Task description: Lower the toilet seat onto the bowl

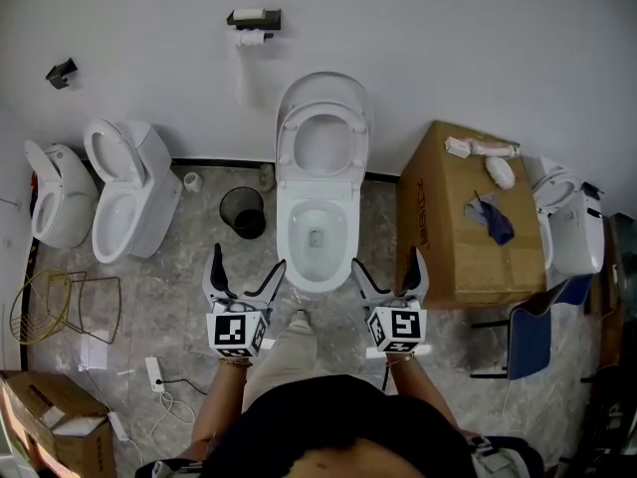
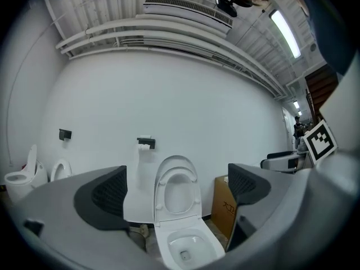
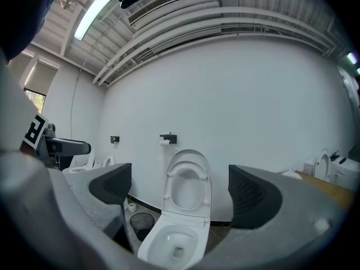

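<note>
A white toilet stands against the back wall, its seat (image 1: 322, 132) and lid raised upright above the open bowl (image 1: 318, 235). The left gripper view shows the raised seat (image 2: 177, 191) and the bowl (image 2: 187, 249) between the jaws; the right gripper view shows the same seat (image 3: 188, 190) and bowl (image 3: 170, 244). My left gripper (image 1: 244, 275) hangs open near the bowl's front left. My right gripper (image 1: 386, 275) is open at the front right. Neither touches the toilet, and both hold nothing.
A black waste bin (image 1: 243, 212) sits left of the toilet and a large cardboard box (image 1: 461, 217) right of it. Two more toilets (image 1: 127, 189) stand at far left. A paper holder (image 1: 253, 23) is on the wall. A wire rack (image 1: 60, 307) and power strip (image 1: 155, 372) lie on the floor.
</note>
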{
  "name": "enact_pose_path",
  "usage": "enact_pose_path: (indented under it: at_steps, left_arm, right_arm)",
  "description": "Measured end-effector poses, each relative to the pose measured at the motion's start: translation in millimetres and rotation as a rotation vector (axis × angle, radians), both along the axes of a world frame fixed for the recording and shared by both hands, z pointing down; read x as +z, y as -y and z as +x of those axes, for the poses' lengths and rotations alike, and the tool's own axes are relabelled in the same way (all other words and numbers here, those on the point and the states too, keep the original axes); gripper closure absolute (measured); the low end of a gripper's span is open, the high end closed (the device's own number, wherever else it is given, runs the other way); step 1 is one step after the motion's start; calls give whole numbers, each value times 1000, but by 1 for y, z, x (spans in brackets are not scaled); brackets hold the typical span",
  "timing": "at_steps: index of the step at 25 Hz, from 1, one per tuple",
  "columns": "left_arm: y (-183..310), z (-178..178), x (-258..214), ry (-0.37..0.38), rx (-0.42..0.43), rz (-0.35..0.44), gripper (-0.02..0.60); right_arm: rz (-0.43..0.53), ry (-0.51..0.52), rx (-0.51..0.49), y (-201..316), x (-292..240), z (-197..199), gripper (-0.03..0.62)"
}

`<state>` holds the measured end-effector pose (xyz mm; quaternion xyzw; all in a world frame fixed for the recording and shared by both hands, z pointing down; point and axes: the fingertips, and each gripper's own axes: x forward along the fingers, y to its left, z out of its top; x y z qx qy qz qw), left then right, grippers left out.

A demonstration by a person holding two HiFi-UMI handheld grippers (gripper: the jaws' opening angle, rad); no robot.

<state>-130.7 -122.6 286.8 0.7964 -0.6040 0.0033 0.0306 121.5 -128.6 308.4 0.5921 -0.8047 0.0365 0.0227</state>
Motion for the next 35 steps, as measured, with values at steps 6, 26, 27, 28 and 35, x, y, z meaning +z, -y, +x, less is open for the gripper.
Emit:
enact_pose_path:
  at_steps: [6,26,27,28,35]
  left_arm:
    - [62,-7,4,7,27,-35,51]
    - [212,10,23,39,130,-15,51]
    - [216,11,25,48,125,-17,51]
    - [219,11,28,55,119,-22,51]
    - [277,22,58,46,123,-62,51]
  right_arm:
    - [-8,-1,26,59,1,-3,75]
    - [28,-96,27,218,15,-3,75]
    - [36,-109,29,223,15,-1,75]
    - [41,-118,29,228,16,1,75]
    - [15,-109,7,290,35,12,75]
